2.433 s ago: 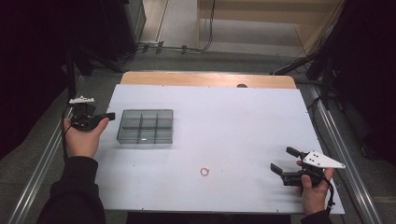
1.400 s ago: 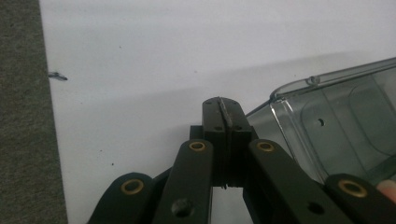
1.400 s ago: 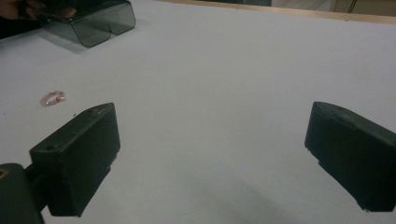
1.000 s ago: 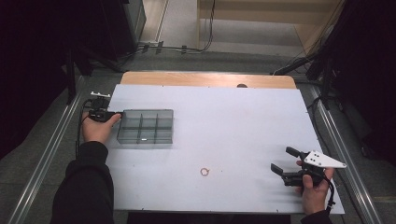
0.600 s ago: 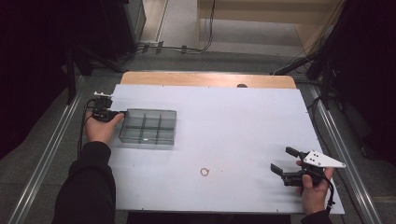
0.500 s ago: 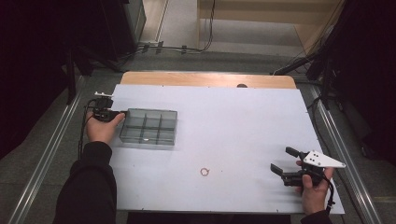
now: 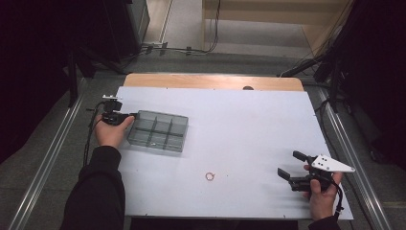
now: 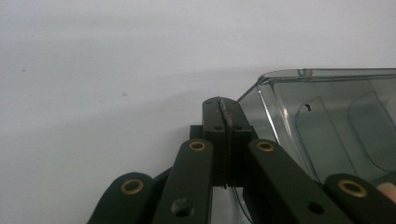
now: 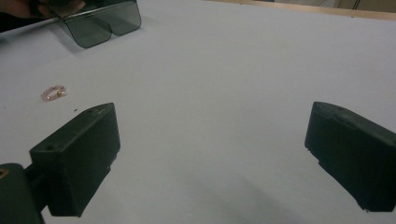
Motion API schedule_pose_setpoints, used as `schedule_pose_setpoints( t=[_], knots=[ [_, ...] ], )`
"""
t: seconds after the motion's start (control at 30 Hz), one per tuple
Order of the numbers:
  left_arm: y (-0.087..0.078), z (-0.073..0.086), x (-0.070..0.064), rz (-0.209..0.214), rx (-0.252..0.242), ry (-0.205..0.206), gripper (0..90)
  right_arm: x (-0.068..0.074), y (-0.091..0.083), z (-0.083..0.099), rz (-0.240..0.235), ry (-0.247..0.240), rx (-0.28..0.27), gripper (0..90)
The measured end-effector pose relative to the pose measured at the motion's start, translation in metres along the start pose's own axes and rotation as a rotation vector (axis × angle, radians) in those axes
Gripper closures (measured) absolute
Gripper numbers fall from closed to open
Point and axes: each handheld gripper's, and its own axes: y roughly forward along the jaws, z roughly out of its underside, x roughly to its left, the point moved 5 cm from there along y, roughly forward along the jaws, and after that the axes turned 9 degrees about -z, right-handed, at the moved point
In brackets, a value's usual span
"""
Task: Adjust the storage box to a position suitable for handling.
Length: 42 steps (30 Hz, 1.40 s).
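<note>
A clear smoky divided tray [image 7: 160, 116] lies at the table's left, slightly skewed. My left gripper [image 7: 133, 115] is at its near-left corner, jaws pressed together on the tray's thin rim [image 8: 247, 91]; in the left gripper view a sliver of clear plastic shows between them at the left gripper [image 8: 222, 106]. A small pinkish ring [image 7: 209, 176] lies on the white sheet near the front middle. My right gripper [image 7: 289, 163] rests open at the front right, well to the right of the ring, with nothing between its jaws. The right gripper view shows the right gripper [image 9: 210, 154], the ring [image 9: 54, 92] and the tray [image 9: 105, 21].
The white sheet [image 7: 249, 129] covers the table, with a wooden strip [image 7: 210, 81] along its far edge. Metal rails run along both sides. Cables lie on the floor beyond the table.
My left hand reached forward, its gripper closed on the tray's corner, and the tray has shifted right and turned a little. The right gripper and the ring have stayed put.
</note>
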Motion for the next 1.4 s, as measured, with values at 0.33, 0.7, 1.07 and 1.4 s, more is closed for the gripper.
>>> schedule_pose_setpoints(
  t=[0.33, 0.7, 1.07, 1.4],
  knots=[
    [0.001, -0.001, -0.009, 0.030, -0.008, -0.009, 90.0, 0.000, 0.000, 0.000, -0.002, 0.000, 0.000, 1.8],
    [-0.001, -0.002, -0.016, 0.062, -0.017, 0.005, 90.0, 0.000, 0.001, 0.000, -0.002, 0.001, 0.006, 1.8],
    [0.002, 0.000, -0.029, 0.092, -0.006, 0.030, 90.0, 0.000, 0.001, 0.001, -0.001, 0.001, 0.009, 1.8],
    [0.002, 0.000, -0.046, 0.138, -0.013, 0.064, 90.0, 0.000, 0.001, 0.001, -0.001, 0.000, 0.010, 1.8]
  ],
)
